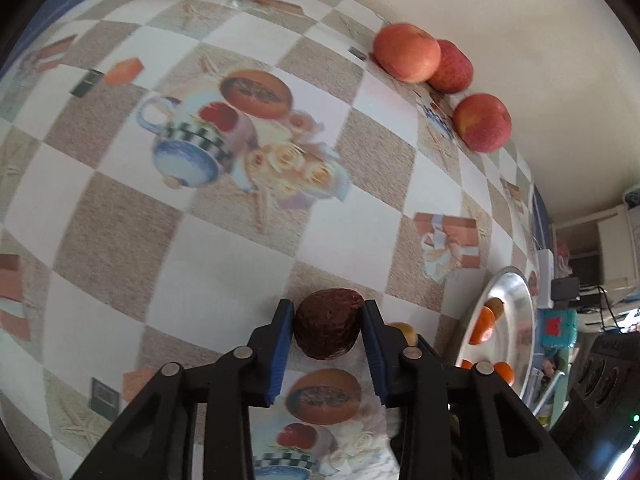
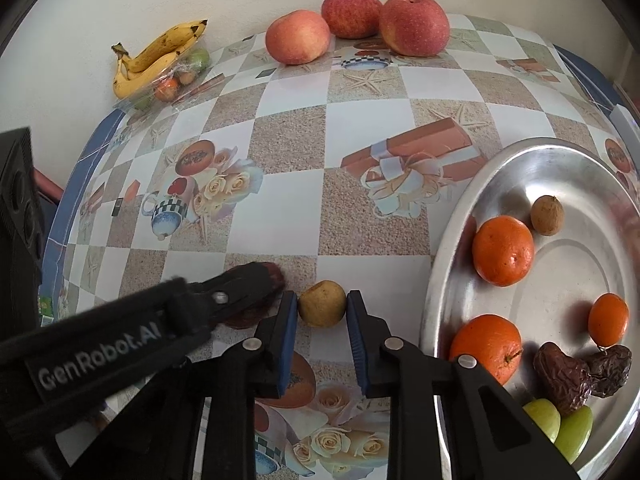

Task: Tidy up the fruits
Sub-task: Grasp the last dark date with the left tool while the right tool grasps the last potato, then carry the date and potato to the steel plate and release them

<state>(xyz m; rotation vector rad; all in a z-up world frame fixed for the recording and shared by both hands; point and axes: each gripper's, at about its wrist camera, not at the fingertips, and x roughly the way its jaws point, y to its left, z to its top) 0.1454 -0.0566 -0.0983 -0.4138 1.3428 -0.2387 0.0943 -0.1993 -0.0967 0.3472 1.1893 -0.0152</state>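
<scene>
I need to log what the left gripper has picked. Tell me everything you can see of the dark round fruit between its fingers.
The dark fruit is roundish, deep brown to maroon, with a dull, finely wrinkled skin. It sits on the patterned tablecloth, near the table's front, clamped between the blue pads of the left gripper, which press on both of its sides. It looks whole. A small yellow fruit lies just beside it, apart, held by the right gripper. In the right wrist view the left gripper hides most of it.

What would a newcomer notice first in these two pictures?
Two tools, each shut on a small fruit on the patterned tablecloth: the left tool on a dark wrinkled fruit, the right tool on a small yellowish fruit. Three red apples line the wall; a steel tray holds tangerines at right.
</scene>
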